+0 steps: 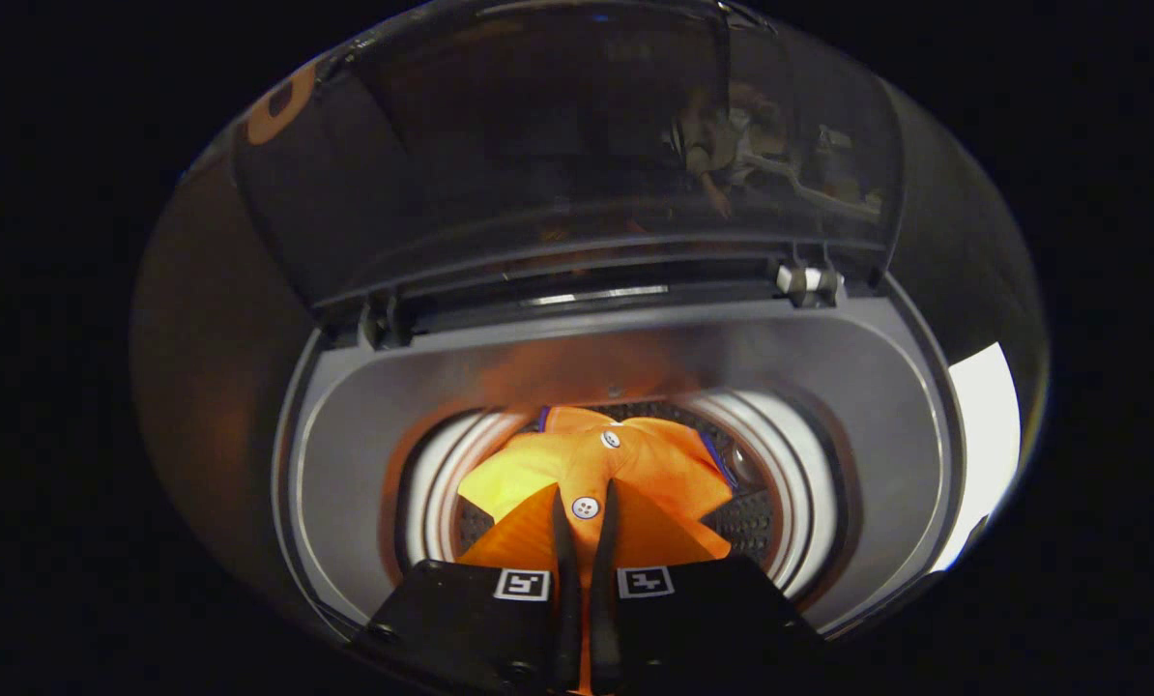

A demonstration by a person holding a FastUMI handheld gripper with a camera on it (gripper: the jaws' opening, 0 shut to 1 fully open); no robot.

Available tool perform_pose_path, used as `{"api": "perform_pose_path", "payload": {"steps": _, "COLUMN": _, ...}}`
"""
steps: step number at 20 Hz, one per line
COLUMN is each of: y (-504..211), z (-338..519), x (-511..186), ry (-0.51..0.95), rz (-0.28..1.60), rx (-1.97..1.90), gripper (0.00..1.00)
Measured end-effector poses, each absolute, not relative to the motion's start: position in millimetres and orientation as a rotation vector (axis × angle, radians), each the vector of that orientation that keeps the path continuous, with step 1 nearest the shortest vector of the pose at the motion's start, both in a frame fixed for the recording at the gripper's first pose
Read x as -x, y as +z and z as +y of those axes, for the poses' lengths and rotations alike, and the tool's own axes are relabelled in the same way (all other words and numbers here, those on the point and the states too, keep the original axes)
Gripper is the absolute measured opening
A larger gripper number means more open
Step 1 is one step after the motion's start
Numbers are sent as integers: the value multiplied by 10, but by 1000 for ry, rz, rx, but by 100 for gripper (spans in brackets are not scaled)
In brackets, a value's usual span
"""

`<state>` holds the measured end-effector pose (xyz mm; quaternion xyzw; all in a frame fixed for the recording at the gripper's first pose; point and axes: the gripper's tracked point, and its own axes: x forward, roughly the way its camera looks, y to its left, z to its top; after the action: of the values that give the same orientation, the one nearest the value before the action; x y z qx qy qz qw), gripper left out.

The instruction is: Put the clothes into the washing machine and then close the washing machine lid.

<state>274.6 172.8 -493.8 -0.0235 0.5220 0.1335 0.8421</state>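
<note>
1. Gripper view looks down into a top-loading washing machine [857, 406]; its grey top ring surrounds the round opening on the left, right and far sides.
2. Standing open at the far side is the dark see-through lid [577, 155], hinged just beyond the opening. It has to come down last, and any cloth left draped over the rim would likely stop it from seating.
3. Below the ring sits the perforated drum [761, 522], with its holes showing to the right of the cloth.
4. An orange shirt [654, 464] with white buttons hangs in the drum mouth, bunched just ahead of the fingers and reaching towards the far side of the drum.
5. Nearest, the gripper [584, 527] has its fingers pressed close together, pinching a fold of the shirt between them.
6. Risks, as I judge them: opening the fingers too high could leave a sleeve or hem caught on the ring, and the thin pinch of cloth could slip early, or cling to the fingers as they pull away.
</note>
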Motion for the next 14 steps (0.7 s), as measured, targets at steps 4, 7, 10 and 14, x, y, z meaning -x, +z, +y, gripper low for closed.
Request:
{"api": "perform_pose_path", "payload": {"steps": 4, "y": -5106, "z": 1667, "x": -2690, "ry": 255, "rz": 1193, "rx": 49, "gripper": 12}}
{"api": "perform_pose_path", "payload": {"steps": 7, "y": -5114, "z": 1666, "x": -2714, "ry": 259, "rz": 1200, "rx": 61, "gripper": 13}}
{"api": "perform_pose_path", "payload": {"steps": 10, "y": -5089, "z": 1589, "x": -2719, "ry": 254, "rz": 1207, "rx": 95, "gripper": 59}}
{"api": "perform_pose_path", "payload": {"steps": 14, "y": -5071, "z": 1556, "x": -2706, "ry": 246, "rz": 1210, "rx": 108, "gripper": 99}}
